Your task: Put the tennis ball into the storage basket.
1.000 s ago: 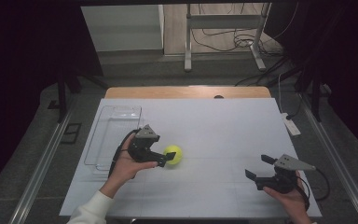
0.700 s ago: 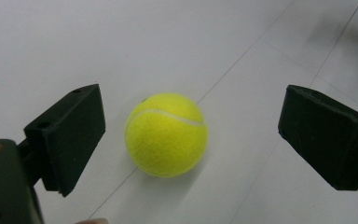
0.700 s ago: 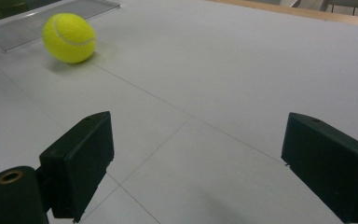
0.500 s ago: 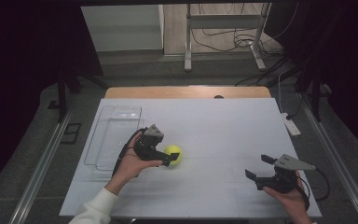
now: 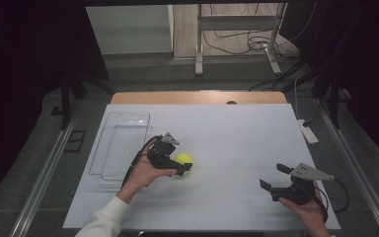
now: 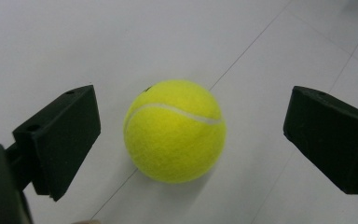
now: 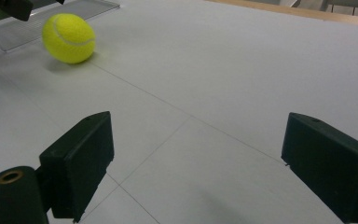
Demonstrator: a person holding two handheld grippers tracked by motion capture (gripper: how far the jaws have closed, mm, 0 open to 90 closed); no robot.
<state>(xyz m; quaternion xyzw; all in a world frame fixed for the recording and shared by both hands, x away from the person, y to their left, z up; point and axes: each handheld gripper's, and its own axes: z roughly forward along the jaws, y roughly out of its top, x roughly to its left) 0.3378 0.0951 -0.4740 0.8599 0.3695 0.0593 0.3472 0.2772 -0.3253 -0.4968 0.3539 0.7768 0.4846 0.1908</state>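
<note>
A tennis ball rests on the counter between the left gripper's spread jaws, a tray behind that gripper, the right gripper well apart, jaws spread over bare counter.

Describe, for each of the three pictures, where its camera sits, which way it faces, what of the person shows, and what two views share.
High view: fixed above the table's near side, facing forward and down; both hands, left tongs and right tongs.
Left gripper view: rides the left tongs, looking down on the tennis ball between open jaws.
Right gripper view: rides the right tongs, looking low across the table.
Shared: ball and clear tray in high and right gripper views.
</note>
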